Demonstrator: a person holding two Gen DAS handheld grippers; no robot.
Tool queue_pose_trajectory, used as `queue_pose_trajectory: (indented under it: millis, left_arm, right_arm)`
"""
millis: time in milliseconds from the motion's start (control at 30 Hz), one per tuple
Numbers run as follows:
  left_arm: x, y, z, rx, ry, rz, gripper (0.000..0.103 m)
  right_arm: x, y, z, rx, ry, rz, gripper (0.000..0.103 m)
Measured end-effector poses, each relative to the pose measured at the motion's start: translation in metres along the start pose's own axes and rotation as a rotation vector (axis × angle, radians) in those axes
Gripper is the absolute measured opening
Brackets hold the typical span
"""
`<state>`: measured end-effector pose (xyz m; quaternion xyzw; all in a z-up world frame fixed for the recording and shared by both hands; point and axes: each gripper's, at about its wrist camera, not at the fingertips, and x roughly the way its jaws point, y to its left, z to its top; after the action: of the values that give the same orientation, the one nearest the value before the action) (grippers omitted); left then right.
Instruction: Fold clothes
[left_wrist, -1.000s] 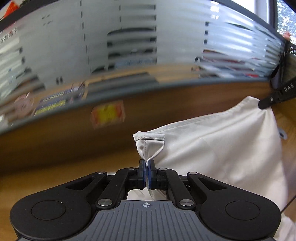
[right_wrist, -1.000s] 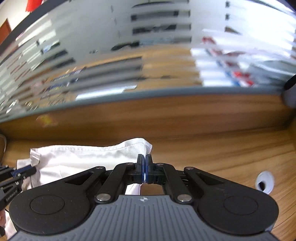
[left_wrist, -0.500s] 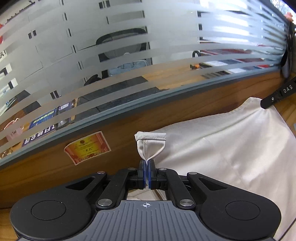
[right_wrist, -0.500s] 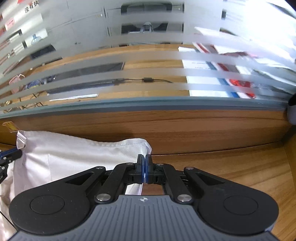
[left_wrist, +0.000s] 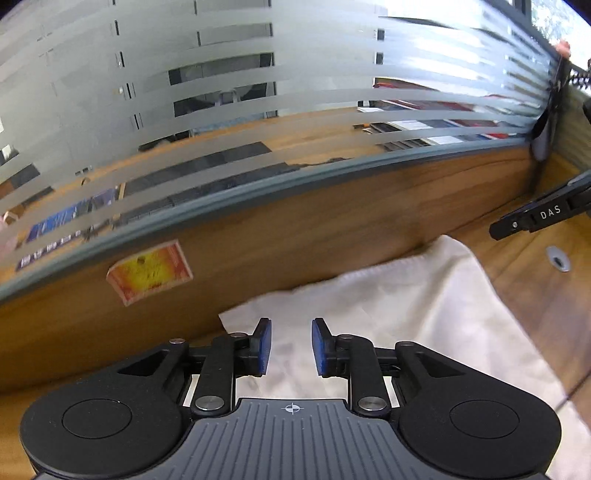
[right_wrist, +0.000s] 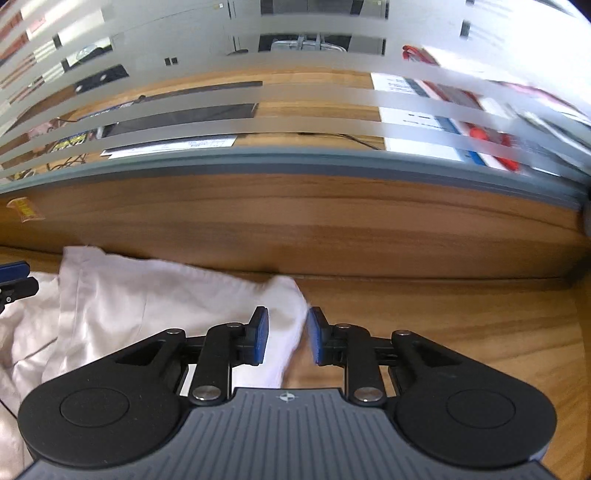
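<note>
Now both tools, left tool (left_wrist: 291, 347) and right tool (right_wrist: 287, 336), gape over cloth (left_wrist: 424, 310).

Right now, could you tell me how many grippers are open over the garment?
2: the left gripper over the white garment's left corner, the right gripper over its right corner; neither grips it.

The pale cream, smooth-woven cloth garment (left_wrist: 424, 317) is lying spread on the wooden desk (right_wrist: 461, 325), its far edge running just beside the wooden back panel (right_wrist: 295, 221). One corner is sitting blurred by the desk surface, and soft creases are rumpling the nearer folds.
</note>
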<state>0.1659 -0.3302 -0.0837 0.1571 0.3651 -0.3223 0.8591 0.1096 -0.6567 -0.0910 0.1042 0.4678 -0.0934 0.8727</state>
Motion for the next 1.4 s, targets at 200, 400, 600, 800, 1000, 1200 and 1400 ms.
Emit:
queue_pose_trajectory:
  millis: [200,400,600,800,1000,1200,1400]
  left_arm:
    - [-0.055,-0.001,-0.014,-0.031,0.037,-0.017,0.026]
    - [-0.106,-0.005,-0.036,-0.073,0.065,-0.062,0.027]
    - [-0.146,-0.023,-0.075,-0.107,0.083,-0.099,0.028]
    - [-0.178,-0.064,-0.126,-0.129,0.091,-0.075,0.036]
    - [-0.197,-0.110,-0.182,-0.170,0.154,0.007,0.036]
    - [-0.198,-0.140,-0.232,-0.232,0.220,0.031,0.036]
    - [-0.186,-0.162,-0.261,-0.229,0.261,0.035,0.035]
  right_arm:
    - [-0.061,-0.005,-0.023,0.039,0.009,0.015,0.027]
    - [-0.132,-0.015,-0.073,0.087,0.031,-0.003,0.027]
    - [-0.181,-0.030,-0.145,0.118,0.075,-0.022,0.029]
    - [-0.202,-0.046,-0.214,0.117,0.131,0.016,0.032]
    - [-0.221,-0.058,-0.263,0.075,0.145,0.062,0.033]
    - [-0.238,-0.069,-0.299,0.038,0.145,0.108,0.042]
    - [-0.240,-0.084,-0.334,0.060,0.184,0.115,0.042]
